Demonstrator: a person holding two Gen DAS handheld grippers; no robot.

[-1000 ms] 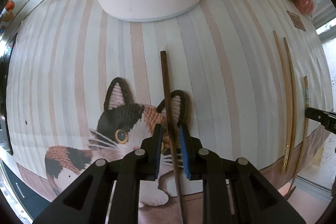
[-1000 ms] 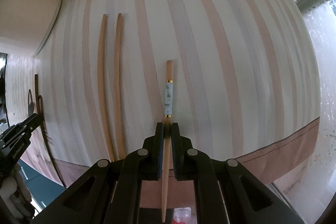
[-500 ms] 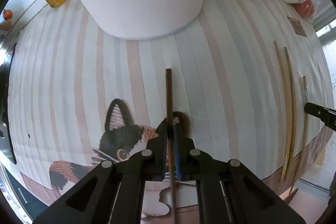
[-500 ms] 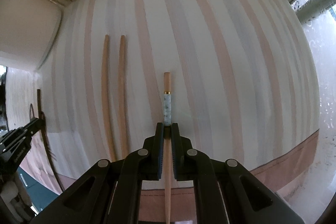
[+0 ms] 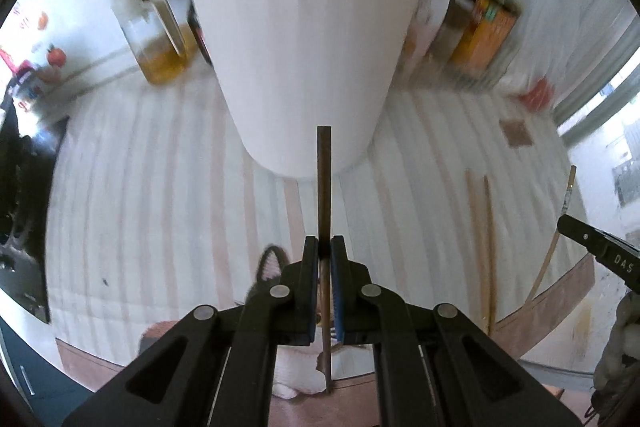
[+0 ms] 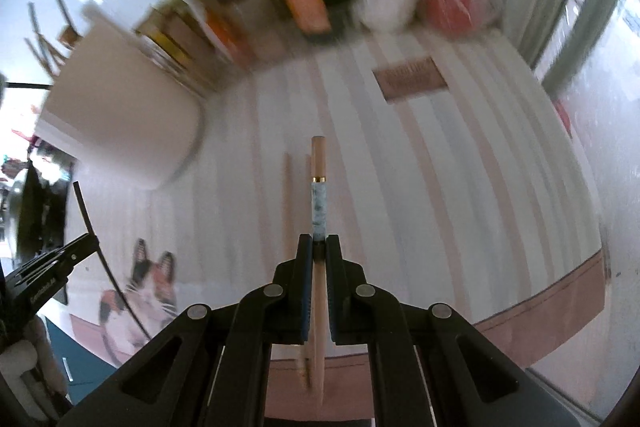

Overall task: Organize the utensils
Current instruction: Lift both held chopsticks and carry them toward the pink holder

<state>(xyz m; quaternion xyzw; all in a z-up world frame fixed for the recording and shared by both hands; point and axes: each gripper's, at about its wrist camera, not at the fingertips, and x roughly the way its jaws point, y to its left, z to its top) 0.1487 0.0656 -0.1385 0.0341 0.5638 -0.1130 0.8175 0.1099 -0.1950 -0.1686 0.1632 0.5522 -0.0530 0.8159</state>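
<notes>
Two chopsticks gripped and clear of the mat, holder ahead.

Nearest in the left wrist view, left gripper (image 5: 325, 251) clamped on dark chopstick (image 5: 324, 183), long axis straight out along the fingers, tip overlapping the lower wall of white holder (image 5: 300, 67) directly beyond; rim up high with other sticks already poking out. In the right wrist view, right gripper (image 6: 319, 249) clamped on pale chopstick with marbled band (image 6: 319, 211), same forward lie, but holder (image 6: 120, 123) well off to the upper left. Left hand likely the nearer one, needing mostly height to clear the rim; right needing a sweep leftward as well. Farther out on striped mat (image 5: 160, 187), pale chopstick pair (image 5: 482, 227) lying lengthwise, not yet collected.
</notes>
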